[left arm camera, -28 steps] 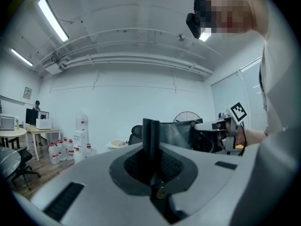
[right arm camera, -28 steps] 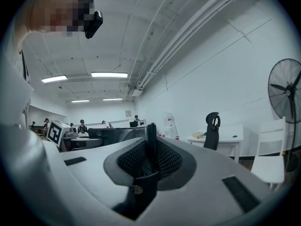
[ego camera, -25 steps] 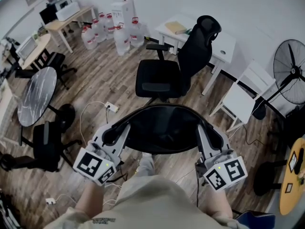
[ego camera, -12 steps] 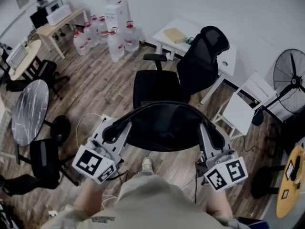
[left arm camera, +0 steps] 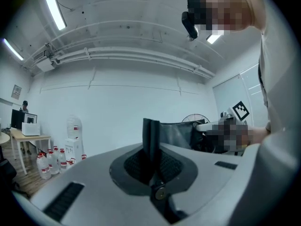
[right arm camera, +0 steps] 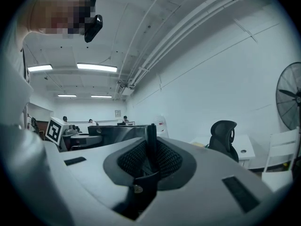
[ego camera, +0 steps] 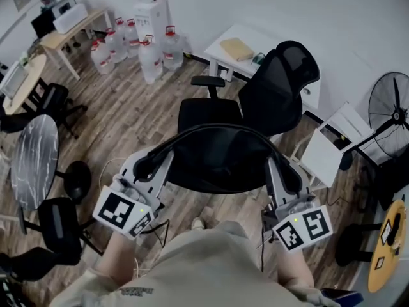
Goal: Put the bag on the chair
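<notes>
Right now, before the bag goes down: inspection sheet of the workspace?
Surface: wood floor.
Job's things: black bag held spread between both claws, not yet on the office chair ahead.
Clutter: water jugs by the far wall.
Grippers: left claw shut on the bag's edge; right claw shut on the opposite edge.
Cables: white cable on the floor near the left claw.
Surroundings: white desk behind the chair; fan and white chair at right; round table at left.
</notes>
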Demonstrator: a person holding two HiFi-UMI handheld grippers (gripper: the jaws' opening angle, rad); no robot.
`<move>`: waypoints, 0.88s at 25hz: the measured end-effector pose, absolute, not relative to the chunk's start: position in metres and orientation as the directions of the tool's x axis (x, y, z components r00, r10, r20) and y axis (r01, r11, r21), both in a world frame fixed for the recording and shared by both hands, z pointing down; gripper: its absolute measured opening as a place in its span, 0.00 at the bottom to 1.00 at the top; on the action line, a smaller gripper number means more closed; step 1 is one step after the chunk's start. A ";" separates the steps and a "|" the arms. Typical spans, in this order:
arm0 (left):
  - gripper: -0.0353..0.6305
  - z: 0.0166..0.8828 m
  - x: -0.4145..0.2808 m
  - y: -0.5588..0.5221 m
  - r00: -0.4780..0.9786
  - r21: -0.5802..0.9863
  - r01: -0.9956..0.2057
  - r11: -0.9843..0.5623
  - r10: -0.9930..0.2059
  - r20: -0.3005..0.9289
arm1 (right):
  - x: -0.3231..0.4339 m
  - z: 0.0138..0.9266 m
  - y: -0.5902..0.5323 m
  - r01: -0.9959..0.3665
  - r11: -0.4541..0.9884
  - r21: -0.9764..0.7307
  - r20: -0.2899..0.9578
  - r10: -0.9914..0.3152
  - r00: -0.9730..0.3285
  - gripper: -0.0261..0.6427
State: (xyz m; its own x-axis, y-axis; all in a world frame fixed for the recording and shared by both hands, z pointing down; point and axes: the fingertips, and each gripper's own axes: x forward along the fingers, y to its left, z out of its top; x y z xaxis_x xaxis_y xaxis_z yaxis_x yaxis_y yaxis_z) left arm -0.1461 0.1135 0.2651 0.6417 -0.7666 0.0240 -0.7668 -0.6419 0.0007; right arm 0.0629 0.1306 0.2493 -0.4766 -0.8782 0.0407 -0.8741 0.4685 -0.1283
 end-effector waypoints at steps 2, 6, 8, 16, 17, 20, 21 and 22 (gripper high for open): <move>0.10 0.265 -0.149 0.103 0.644 -0.001 -0.765 -0.644 -0.765 0.023 | 0.060 0.249 0.119 -0.874 0.470 -0.125 0.041 -0.877 -0.478 0.14; 0.10 0.263 -0.147 0.083 0.652 -0.013 -0.758 -0.652 -0.758 0.015 | 0.062 0.249 0.101 -0.879 0.460 -0.126 0.022 -0.885 -0.466 0.14; 0.10 0.261 -0.145 0.073 0.651 -0.018 -0.758 -0.651 -0.759 0.008 | 0.065 0.248 0.091 -0.880 0.458 -0.124 0.009 -0.886 -0.463 0.14; 0.10 0.255 -0.121 0.029 0.641 -0.023 -0.768 -0.641 -0.767 -0.013 | 0.090 0.245 0.043 -0.875 0.469 -0.118 -0.029 -0.883 -0.469 0.14; 0.10 0.255 -0.118 0.020 0.639 -0.020 -0.769 -0.639 -0.769 -0.013 | 0.093 0.245 0.034 -0.874 0.473 -0.116 -0.030 -0.881 -0.473 0.14; 0.10 0.255 -0.108 -0.007 0.635 -0.016 -0.772 -0.635 -0.772 -0.013 | 0.103 0.244 0.005 -0.868 0.484 -0.113 -0.034 -0.875 -0.484 0.14; 0.10 0.255 -0.105 -0.017 0.633 -0.016 -0.774 -0.633 -0.774 -0.013 | 0.106 0.245 -0.007 -0.865 0.488 -0.113 -0.034 -0.872 -0.488 0.14; 0.10 0.255 -0.103 -0.028 0.630 -0.016 -0.777 -0.629 -0.777 -0.012 | 0.109 0.245 -0.019 -0.863 0.492 -0.114 -0.033 -0.870 -0.492 0.14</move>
